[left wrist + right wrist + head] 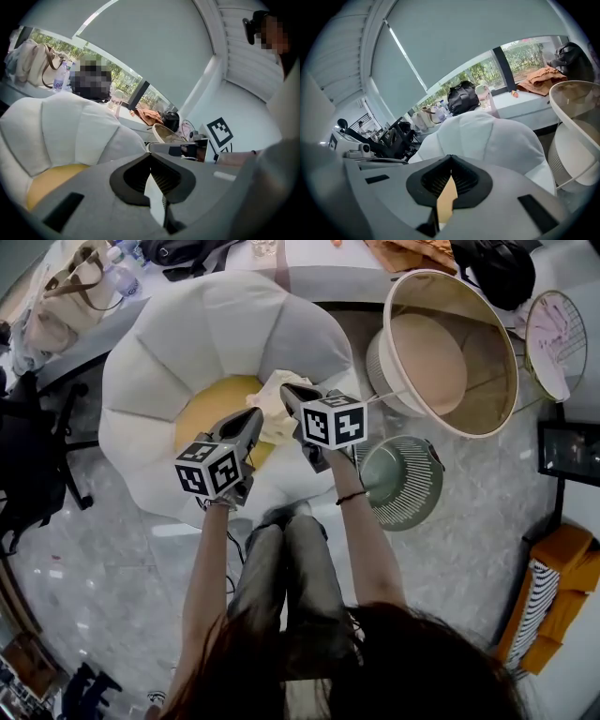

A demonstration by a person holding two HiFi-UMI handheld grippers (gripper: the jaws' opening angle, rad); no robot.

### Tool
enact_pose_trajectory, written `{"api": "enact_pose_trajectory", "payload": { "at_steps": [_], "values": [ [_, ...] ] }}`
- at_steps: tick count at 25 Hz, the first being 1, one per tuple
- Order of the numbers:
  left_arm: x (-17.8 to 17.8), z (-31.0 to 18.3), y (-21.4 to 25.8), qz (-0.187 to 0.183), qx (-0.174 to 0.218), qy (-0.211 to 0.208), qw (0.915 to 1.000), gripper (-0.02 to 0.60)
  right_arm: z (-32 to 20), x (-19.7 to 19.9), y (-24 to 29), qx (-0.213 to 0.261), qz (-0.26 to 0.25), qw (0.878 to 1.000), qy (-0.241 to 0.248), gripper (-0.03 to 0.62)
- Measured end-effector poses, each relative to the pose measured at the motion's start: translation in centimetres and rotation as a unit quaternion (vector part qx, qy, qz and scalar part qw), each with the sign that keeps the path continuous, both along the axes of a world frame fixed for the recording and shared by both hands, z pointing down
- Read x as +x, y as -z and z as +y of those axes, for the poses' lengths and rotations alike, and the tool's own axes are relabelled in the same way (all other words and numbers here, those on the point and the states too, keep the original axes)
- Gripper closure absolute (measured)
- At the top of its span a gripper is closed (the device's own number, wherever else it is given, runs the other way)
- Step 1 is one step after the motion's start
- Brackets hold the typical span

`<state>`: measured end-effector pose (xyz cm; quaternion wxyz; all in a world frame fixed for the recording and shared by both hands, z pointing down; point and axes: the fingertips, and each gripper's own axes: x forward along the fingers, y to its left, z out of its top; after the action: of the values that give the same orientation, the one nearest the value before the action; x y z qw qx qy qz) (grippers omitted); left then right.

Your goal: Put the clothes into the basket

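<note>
A pale cream cloth [273,400] lies bunched over the yellow seat cushion [208,414] of a white petal-shaped armchair [225,324]. Both grippers hold it side by side. My left gripper [254,418] is shut on a white fold of the cloth [155,202]. My right gripper [287,391] is shut on a cream fold [447,200]. The large round basket [499,367] stands open to the right of the chair, with nothing inside. The same basket [577,117] fills the right edge of the right gripper view and is small in the left gripper view [165,134].
A round green fan [404,482] lies on the floor just right of my right arm. A round wire rack [555,341] stands beyond the basket. Bags [70,282] sit on the sill behind the chair. A black office chair [28,465] is at the left, an orange seat [562,589] at the right.
</note>
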<state>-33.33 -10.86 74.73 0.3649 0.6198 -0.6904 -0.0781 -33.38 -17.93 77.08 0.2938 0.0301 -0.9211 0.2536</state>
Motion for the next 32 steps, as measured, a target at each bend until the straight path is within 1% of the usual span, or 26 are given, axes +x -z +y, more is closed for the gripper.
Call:
{"api": "enact_pose_trajectory", "payload": {
  "at_steps": [11,17,18,19,20,21,26,32],
  "values": [
    [0.2,-1.0,-6.0,0.014,-0.003,0.0,0.9999,0.571,-0.9,0.4,-7.2,-0.025,0.027,0.999,-0.011,0.583],
    [0.3,-1.5,-9.0,0.022,-0.008,-0.002,0.9997,0.571,-1.6,1.2,-10.9,-0.019,0.052,0.998,-0.018,0.578],
    [0.4,-1.6,-9.4,0.024,-0.01,-0.002,0.9997,0.571,-1.9,1.5,-11.7,-0.022,0.059,0.998,-0.024,0.555],
    [0.4,-1.8,-9.9,0.025,-0.011,-0.002,0.9996,0.571,-2.2,1.9,-12.4,-0.026,0.067,0.997,-0.033,0.506],
    [0.4,-1.8,-10.3,0.026,-0.013,-0.001,0.9996,0.571,-2.4,2.2,-13.1,-0.032,0.075,0.996,-0.043,0.47],
    [0.4,-1.9,-10.6,0.028,-0.014,0.0,0.9995,0.571,-2.7,2.5,-13.6,-0.035,0.082,0.995,-0.054,0.455],
    [0.7,-2.2,-11.9,0.036,-0.018,0.0,0.9992,0.571,-3.9,3.4,-15.4,-0.024,0.097,0.992,-0.084,0.396],
    [1.0,-2.6,-13.3,0.044,-0.018,-0.002,0.9989,0.571,-5.0,3.7,-17.2,-0.019,0.107,0.988,-0.11,0.365]
  ]
}}
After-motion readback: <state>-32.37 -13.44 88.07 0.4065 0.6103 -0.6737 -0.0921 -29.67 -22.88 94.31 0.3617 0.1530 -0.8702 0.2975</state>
